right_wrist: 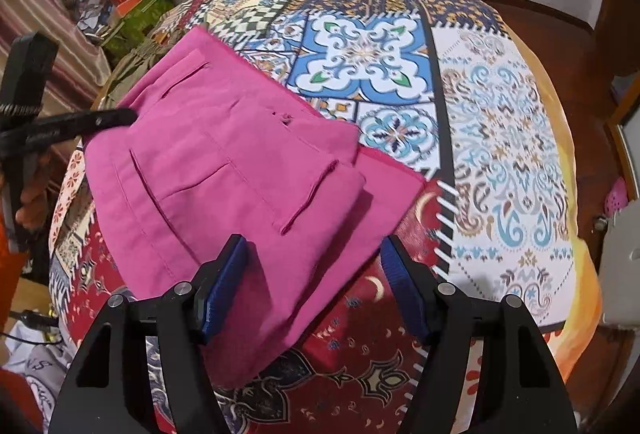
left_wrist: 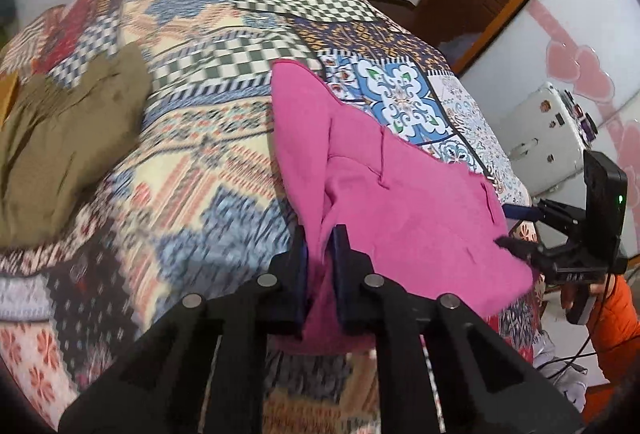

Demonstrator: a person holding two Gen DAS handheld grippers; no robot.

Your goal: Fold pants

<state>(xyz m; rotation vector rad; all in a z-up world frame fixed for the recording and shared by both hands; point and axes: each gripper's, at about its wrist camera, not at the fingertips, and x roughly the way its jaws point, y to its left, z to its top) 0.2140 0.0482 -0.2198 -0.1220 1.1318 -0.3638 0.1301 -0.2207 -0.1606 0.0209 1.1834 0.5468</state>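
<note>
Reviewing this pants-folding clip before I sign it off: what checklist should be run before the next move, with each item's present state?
1. Left tool gripping the pink pants: ok, fabric pinched between its pads.
2. Right tool gripping: not ok, it stands open over the near edge of the pink pants.
3. Pants lying flat on the patchwork bedspread: not ok, layers overlap unevenly.
4. Olive garment apart from the pants: ok.
5. Which part the left tool holds, waistband or leg: cannot tell.
</note>
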